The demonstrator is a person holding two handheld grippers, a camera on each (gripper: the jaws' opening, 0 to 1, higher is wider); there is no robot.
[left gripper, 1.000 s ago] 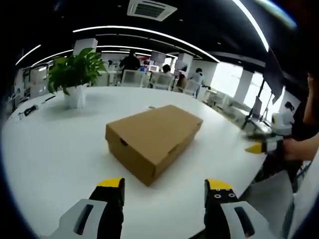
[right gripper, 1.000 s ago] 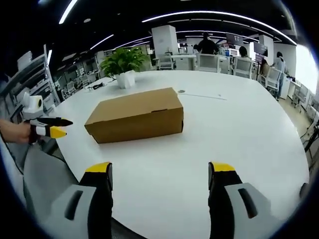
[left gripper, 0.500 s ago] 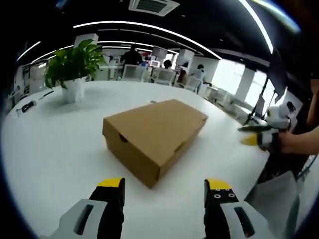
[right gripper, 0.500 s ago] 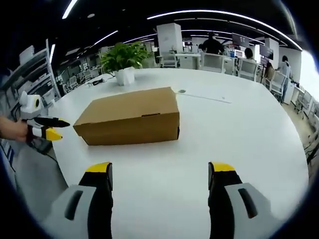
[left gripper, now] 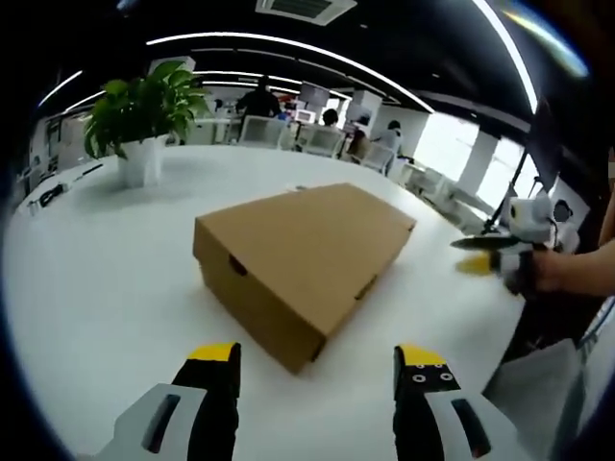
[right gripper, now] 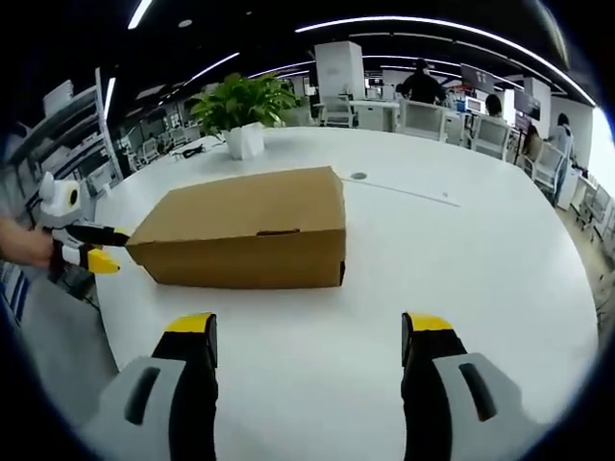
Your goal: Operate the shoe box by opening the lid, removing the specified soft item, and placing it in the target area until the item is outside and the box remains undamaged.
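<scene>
— What sits on the white surface (left gripper: 86, 279)?
— A closed brown shoe box (left gripper: 303, 254) lies flat on it.
— Anything else?
— A potted plant (left gripper: 142, 120) in a white pot stands well beyond the shoe box, near the far edge.

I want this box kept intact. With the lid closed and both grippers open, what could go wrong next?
The lid is thin cardboard; prying at one edge might crease or tear it. The box sits loose on the smooth table, so lifting one-handed could slide it. The plant stands beyond it.
</scene>
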